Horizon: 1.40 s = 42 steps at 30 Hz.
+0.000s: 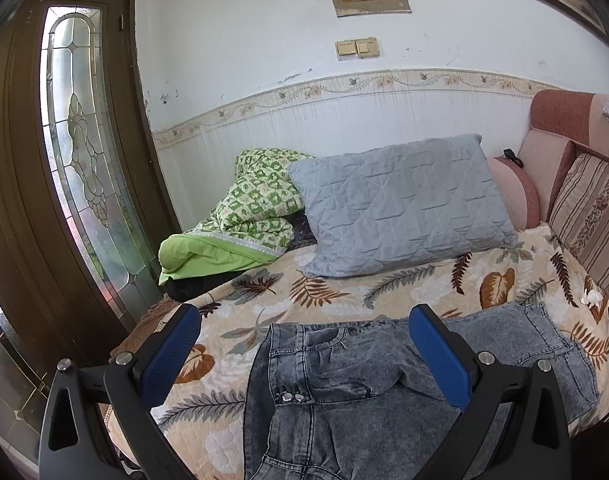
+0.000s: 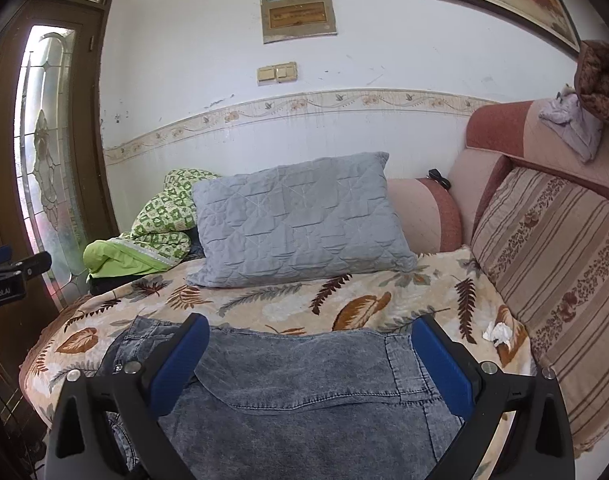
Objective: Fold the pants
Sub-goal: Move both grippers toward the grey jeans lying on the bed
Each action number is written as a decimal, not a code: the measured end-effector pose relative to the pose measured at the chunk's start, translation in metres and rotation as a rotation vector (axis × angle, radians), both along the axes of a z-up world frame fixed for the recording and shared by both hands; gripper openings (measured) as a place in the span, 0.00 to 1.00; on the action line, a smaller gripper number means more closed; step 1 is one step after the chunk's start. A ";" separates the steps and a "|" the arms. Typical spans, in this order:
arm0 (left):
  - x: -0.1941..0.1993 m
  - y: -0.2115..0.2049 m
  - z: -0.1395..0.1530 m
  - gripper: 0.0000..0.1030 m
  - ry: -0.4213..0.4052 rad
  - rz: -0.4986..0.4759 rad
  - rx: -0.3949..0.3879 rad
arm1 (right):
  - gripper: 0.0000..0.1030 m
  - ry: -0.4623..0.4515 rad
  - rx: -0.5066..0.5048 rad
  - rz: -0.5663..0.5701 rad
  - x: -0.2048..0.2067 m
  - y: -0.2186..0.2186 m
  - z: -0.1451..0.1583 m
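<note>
The pants (image 1: 344,392), grey washed denim, lie on the leaf-patterned blanket (image 1: 344,284) at its near edge, with the waistband toward the middle of the blanket and the legs running off the bottom of both views. They are not flat: in the left wrist view one part of the top lies folded over the other, and the button fly is open to the left side. So the step in hand is probably the first grasp, before any fold.

The left gripper (image 1: 304,348) hangs above the waist area with its blue pads spread wide, and nothing is between them. The right gripper (image 2: 310,354) is also spread wide and empty, above the smooth side of the denim. To do the step well, each gripper should probably take one corner of the waistband and pinch all layers together, then pull apart gently so the cloth becomes flat. Denim is thick and heavy, so a shallow pinch may slip.

The blanket is soft and may wrinkle under the pull. At its far edge rests a grey quilted pillow (image 1: 400,204), and a green quilt (image 1: 244,216) is at the far left corner. A crumpled tissue (image 2: 498,334) lies near the right edge, beside the striped cushion (image 2: 556,264).
</note>
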<state>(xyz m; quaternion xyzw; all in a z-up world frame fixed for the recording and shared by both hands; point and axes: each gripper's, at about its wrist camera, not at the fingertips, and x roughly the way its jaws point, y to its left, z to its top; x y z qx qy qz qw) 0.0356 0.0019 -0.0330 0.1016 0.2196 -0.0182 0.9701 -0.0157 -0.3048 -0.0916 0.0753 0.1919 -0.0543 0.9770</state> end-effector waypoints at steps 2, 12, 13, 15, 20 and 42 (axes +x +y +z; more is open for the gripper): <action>0.001 0.001 -0.003 1.00 0.008 -0.001 0.002 | 1.00 0.008 0.005 -0.009 0.000 -0.003 -0.003; 0.009 -0.002 -0.017 1.00 0.040 -0.001 0.016 | 0.99 0.050 0.023 -0.041 0.005 -0.015 -0.017; 0.011 -0.002 -0.019 1.00 0.047 -0.002 0.018 | 0.99 0.054 0.025 -0.045 0.006 -0.016 -0.019; 0.015 0.000 -0.024 1.00 0.060 -0.004 0.022 | 0.99 0.064 0.022 -0.052 0.008 -0.021 -0.023; 0.029 0.005 -0.043 1.00 0.111 0.012 0.029 | 0.99 0.099 0.056 -0.105 0.013 -0.049 -0.037; 0.046 0.011 -0.066 1.00 0.177 0.032 0.030 | 0.99 0.137 0.149 -0.083 0.030 -0.050 -0.041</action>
